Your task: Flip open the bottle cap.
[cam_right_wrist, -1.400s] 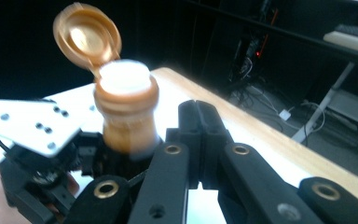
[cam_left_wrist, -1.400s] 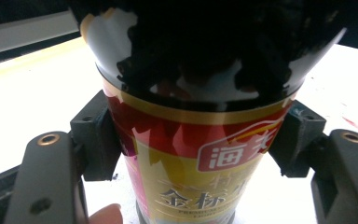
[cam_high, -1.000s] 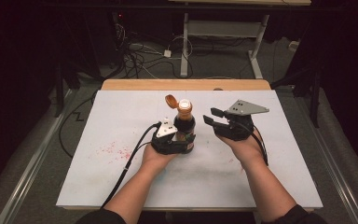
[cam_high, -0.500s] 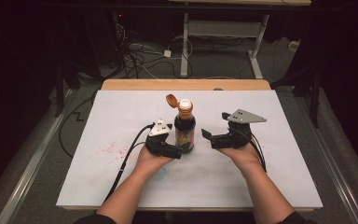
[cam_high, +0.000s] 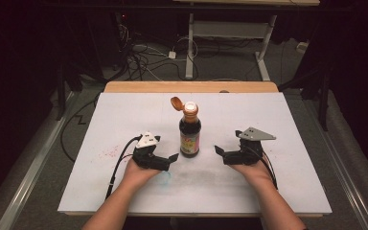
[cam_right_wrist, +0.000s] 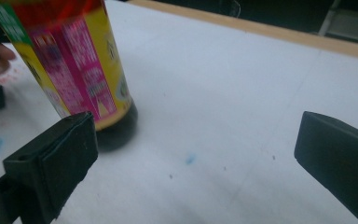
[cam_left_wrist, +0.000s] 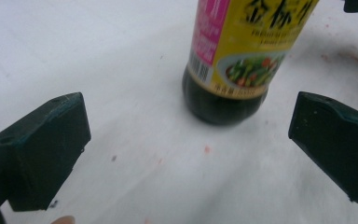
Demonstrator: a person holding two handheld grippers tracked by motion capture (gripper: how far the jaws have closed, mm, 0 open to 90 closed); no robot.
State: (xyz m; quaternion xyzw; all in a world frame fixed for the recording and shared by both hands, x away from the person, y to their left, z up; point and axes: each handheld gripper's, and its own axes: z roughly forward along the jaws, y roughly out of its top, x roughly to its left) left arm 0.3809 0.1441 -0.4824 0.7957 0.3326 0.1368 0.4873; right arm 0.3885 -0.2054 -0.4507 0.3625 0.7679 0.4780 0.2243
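I had my left gripper (cam_high: 173,157) and my right gripper (cam_high: 218,150) both spread wide, and nothing was in them. The sauce bottle (cam_high: 190,130) stood between them, close to each but not touching. Its orange cap (cam_high: 177,102) hung open. A bump from either gripper could have tipped it and spilled sauce on the table (cam_high: 292,124).

The bottle's (cam_left_wrist: 233,60) yellow label bears large black Chinese characters, seemingly "金标生"; the smaller print is blurred.
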